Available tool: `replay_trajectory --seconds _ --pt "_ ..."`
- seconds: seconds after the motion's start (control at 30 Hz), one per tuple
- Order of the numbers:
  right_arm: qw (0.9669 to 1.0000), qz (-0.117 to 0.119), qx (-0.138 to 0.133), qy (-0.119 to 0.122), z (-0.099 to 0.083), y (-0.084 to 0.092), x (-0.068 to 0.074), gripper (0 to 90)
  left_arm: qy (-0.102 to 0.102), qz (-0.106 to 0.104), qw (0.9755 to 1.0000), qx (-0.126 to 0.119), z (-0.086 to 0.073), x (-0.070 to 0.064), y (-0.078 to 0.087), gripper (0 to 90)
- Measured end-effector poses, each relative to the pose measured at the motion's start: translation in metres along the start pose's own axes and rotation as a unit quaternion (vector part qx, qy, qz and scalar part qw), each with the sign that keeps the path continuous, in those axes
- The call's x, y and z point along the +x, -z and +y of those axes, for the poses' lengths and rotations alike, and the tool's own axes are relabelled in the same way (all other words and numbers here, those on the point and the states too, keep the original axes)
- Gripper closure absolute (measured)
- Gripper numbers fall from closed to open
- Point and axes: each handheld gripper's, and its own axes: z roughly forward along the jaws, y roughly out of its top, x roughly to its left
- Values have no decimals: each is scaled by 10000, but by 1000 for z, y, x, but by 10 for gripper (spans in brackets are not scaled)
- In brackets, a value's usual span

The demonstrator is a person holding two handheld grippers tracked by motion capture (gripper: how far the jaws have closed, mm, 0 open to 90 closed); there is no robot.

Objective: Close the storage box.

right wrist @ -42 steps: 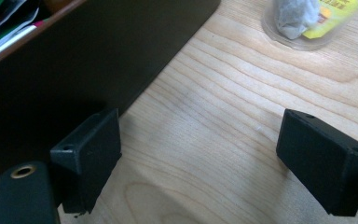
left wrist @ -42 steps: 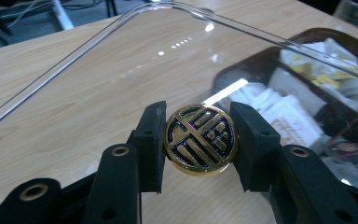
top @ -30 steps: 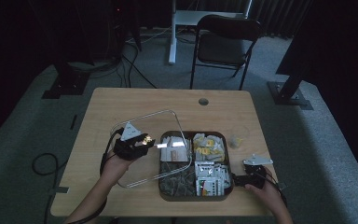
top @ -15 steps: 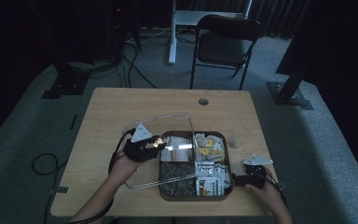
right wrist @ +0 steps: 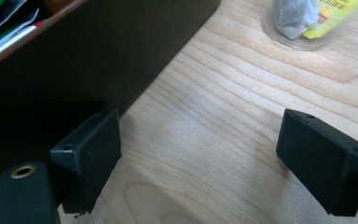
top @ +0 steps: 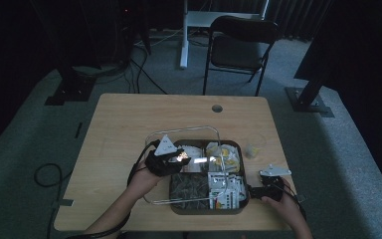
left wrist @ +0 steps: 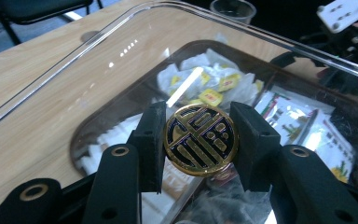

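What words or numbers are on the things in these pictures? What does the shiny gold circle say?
Gold knob on the clear lid, clamped in the left gripper: a gold emblem of bars and squares, not readable as letters.
Yellow packets in the tray: print too small to read.
Sachets with green and red print: blurred, unreadable.
Yellow packet in the plastic cup: red print, cut off and blurred.

Clear lid (top: 179,149) with round gold-black knob (left wrist: 200,139), raised over divided tray (top: 206,209)

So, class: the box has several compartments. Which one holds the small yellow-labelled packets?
The far right compartment, at the tray's back edge nearest the plastic cup. Its packets carry yellow tags; the compartment in front of it holds white printed sachets.
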Motion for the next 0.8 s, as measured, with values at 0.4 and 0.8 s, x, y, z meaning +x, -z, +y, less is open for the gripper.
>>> replay_trajectory --seconds 0.4,0.8 --pt "10000 4 -12 10 0 0 0 131 -97 -235 9996 79 5 -11 -24 586" --pt "10000 13 -4 -3 0 0 0 130 -133 -322 9993 128 15 -23 -46 586"
